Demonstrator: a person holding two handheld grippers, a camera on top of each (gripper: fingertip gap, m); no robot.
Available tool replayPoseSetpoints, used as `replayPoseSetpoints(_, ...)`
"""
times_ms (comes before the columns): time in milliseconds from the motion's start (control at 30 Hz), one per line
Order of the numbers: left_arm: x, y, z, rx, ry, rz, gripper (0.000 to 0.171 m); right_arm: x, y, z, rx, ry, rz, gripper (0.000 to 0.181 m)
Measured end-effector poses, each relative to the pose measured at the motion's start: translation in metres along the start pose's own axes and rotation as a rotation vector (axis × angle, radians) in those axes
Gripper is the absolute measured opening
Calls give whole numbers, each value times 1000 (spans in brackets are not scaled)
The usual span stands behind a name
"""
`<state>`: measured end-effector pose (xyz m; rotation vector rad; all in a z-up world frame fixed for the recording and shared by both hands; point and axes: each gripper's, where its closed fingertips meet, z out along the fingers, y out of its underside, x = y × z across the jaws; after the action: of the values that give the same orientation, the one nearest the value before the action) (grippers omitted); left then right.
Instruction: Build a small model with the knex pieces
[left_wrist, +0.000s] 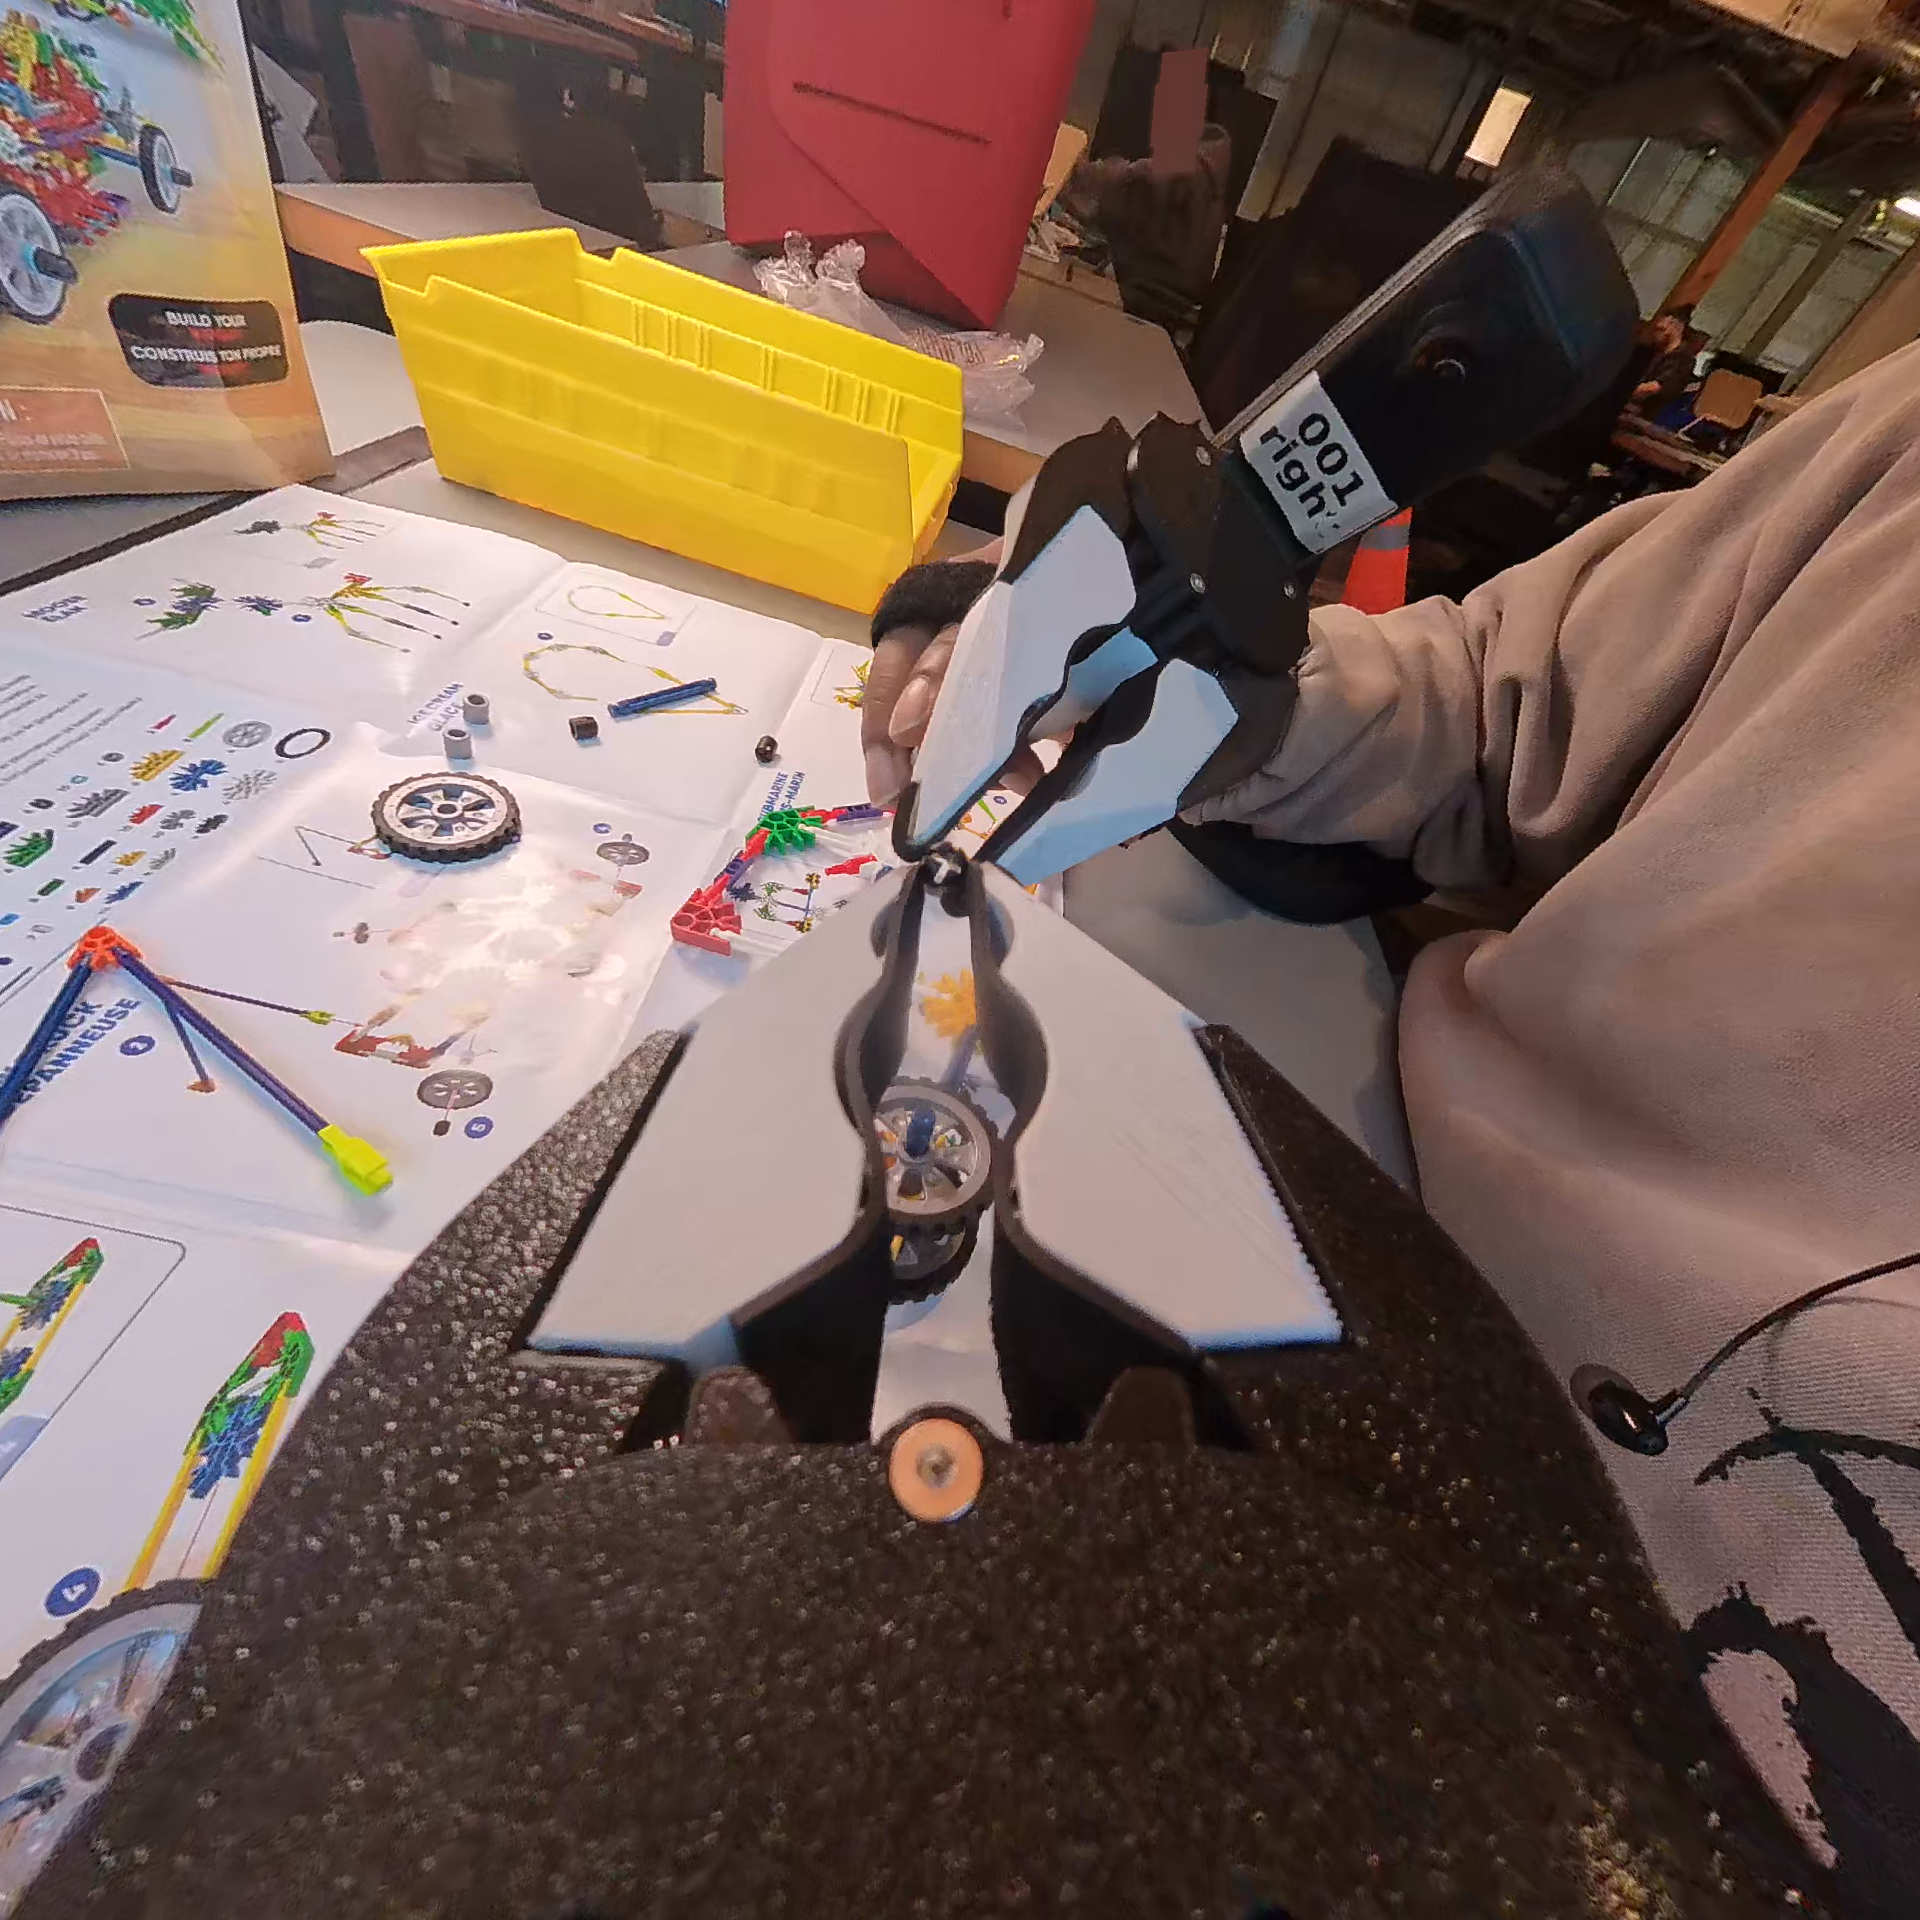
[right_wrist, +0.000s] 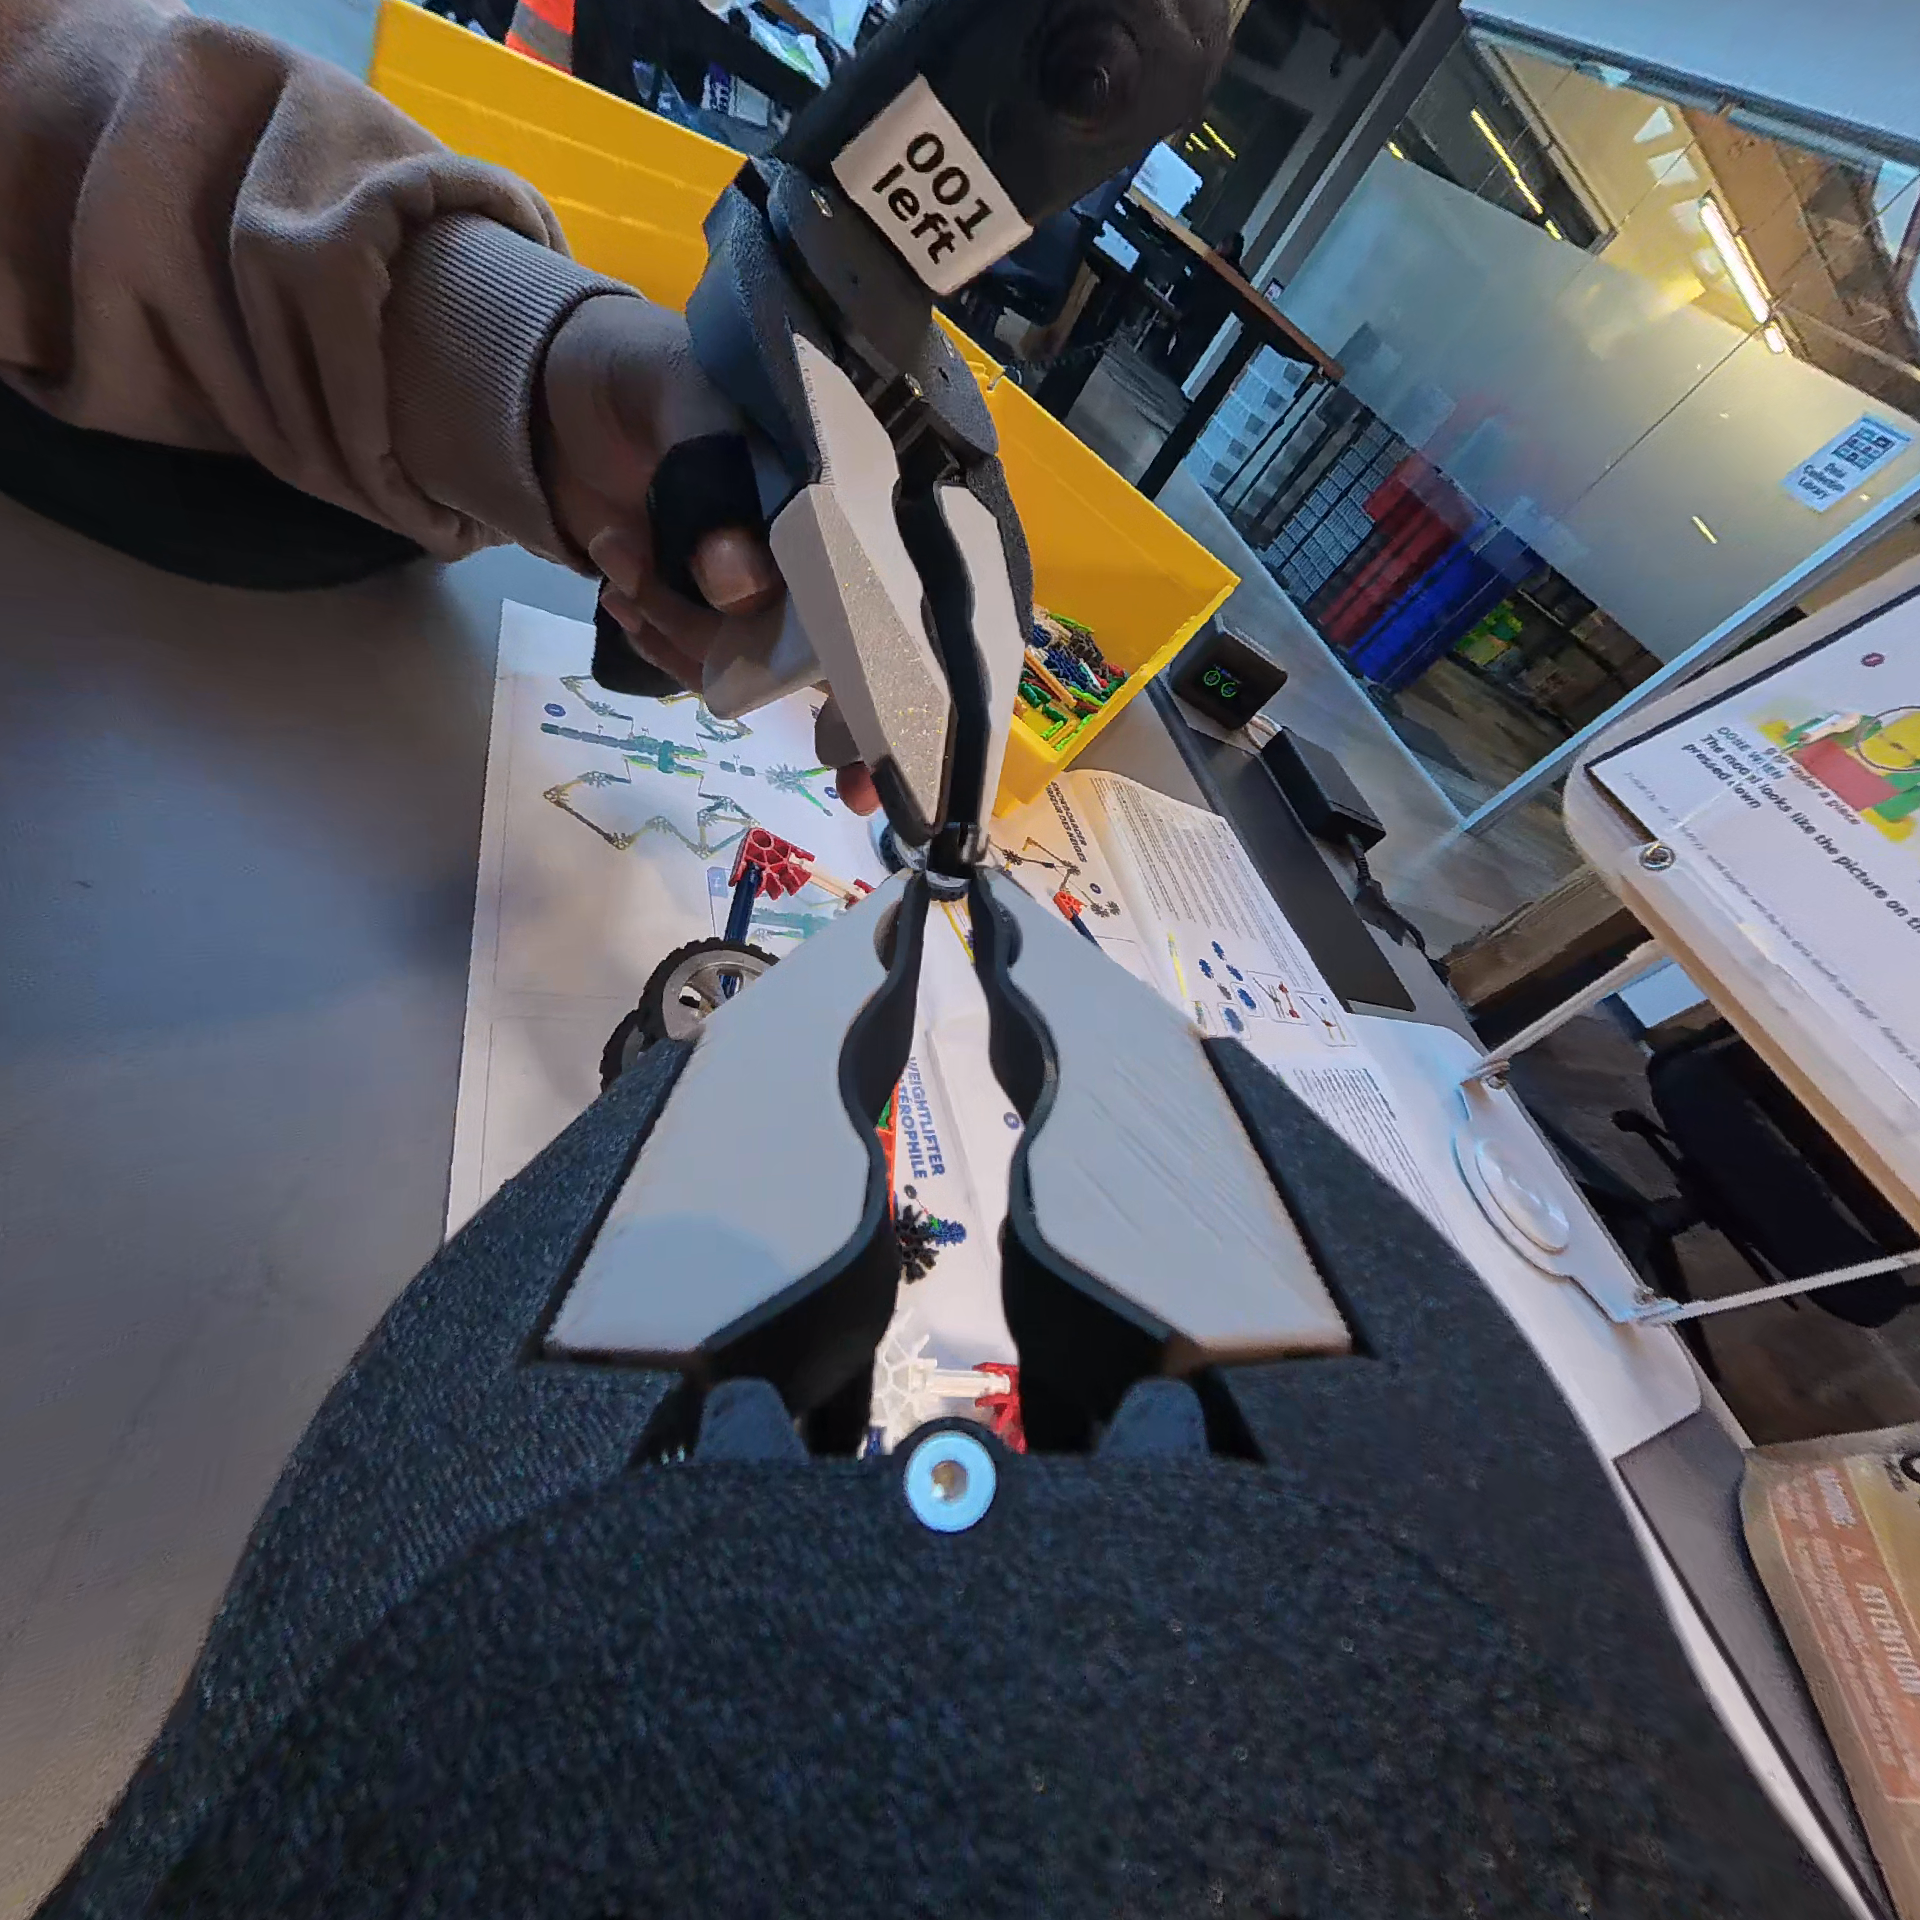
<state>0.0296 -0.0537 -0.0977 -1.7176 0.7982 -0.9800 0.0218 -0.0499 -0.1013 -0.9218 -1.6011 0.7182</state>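
My left gripper (left_wrist: 940, 875) and my right gripper (left_wrist: 943, 844) meet tip to tip above the instruction sheet (left_wrist: 520, 935). Both are shut on one small black spacer piece (left_wrist: 945, 864) pinched between their tips. In the right wrist view my right gripper (right_wrist: 940, 881) comes from below and the left gripper (right_wrist: 940, 826) from above, with the spacer (right_wrist: 954, 840) between them. A wheel on a blue rod (left_wrist: 930, 1143) lies on the sheet under the left gripper's fingers. It also shows in the right wrist view (right_wrist: 696, 987), joined to a red connector (right_wrist: 769, 857).
A yellow bin (left_wrist: 675, 416) stands behind the sheet and holds several coloured pieces (right_wrist: 1070, 675). A loose wheel (left_wrist: 447, 816), small grey spacers (left_wrist: 476, 709) and a blue rod frame (left_wrist: 208, 1029) lie on the sheet. A kit box (left_wrist: 135, 260) stands far left. A tilted instruction board (right_wrist: 1766, 831) is at right. The grippers are tip to tip, or close to it. The loose wheel (left_wrist: 447, 816) is about 20 centimeters from my right fingertips.
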Motion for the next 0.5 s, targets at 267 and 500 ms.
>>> replayPoseSetpoints(267, 3, -8, 0, 76, 69, -116, 6, 4, -8, -3, 32, 35, -15, 6)
replayPoseSetpoints(500, 2, -5, 3, 67, 71, -156, 8, 3, -3, -3, -32, 58, -129, 6)
